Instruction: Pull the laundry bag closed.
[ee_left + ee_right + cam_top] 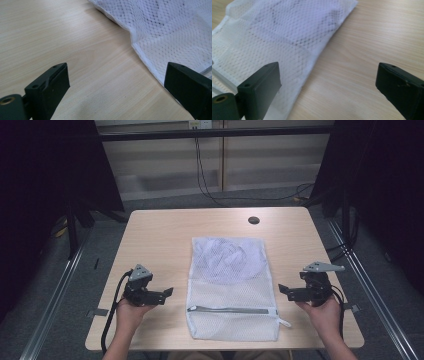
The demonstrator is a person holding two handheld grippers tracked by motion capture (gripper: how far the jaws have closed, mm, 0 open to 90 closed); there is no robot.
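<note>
Between my two grippers lies white mesh zip laundry bag (231,290), long axis running away from me; left gripper (161,296) & right gripper (287,291) both spread wide, empty, approx. equally near.

Mesh bag (231,290) white, fine net pattern of small holes all over, grey zip (231,309) with white pull across it. Bundle inside (227,257) shows paler, bluish-white through the net. Table (160,240) light beige wood, fine straight grain; small black round cap (254,220) near far edge. Left gripper (167,292) and right gripper (283,289) black, grey plates on top. Floor grey.
</note>
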